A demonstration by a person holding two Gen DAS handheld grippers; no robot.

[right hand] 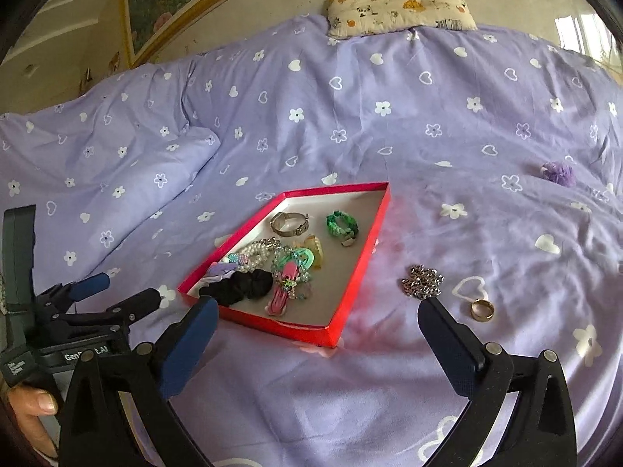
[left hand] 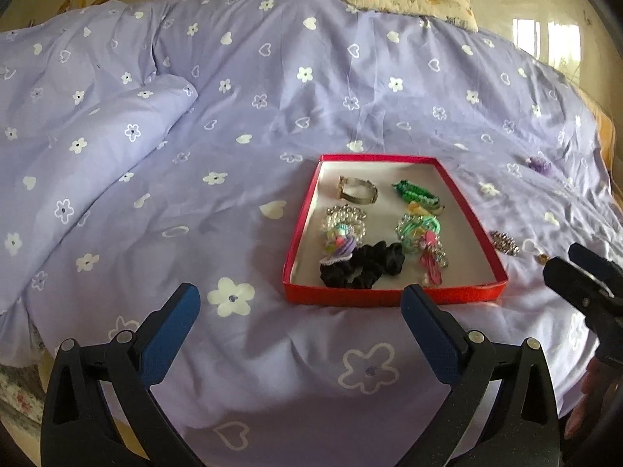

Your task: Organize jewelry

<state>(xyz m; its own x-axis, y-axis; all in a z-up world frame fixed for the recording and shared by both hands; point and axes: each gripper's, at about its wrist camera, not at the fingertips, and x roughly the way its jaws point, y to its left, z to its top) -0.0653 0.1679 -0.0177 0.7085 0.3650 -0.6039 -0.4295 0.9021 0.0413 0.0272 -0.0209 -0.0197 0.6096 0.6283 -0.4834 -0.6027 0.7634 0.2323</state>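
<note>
A red tray (left hand: 393, 295) (right hand: 350, 303) lies on the lilac bed cover. It holds a silver watch (left hand: 358, 190), a green braided bracelet (right hand: 342, 225), pearls (left hand: 346, 218), a black scrunchie (left hand: 362, 268) and a pink hair clip (right hand: 282, 292). To the tray's right on the cover lie a silver chain (right hand: 422, 286), a gold ring (right hand: 483, 309) and, farther back, a purple scrunchie (right hand: 558, 173). My left gripper (left hand: 300, 289) hangs open before the tray's near edge with nothing in it. My right gripper (right hand: 318, 304) is open and empty, its right finger close to the chain.
A patterned pillow (right hand: 401, 4) lies at the head of the bed. A folded lilac duvet (left hand: 97, 148) bulges on the left. A framed picture (right hand: 163, 4) hangs on the wall. The bed's edge (left hand: 607, 136) runs down the right side.
</note>
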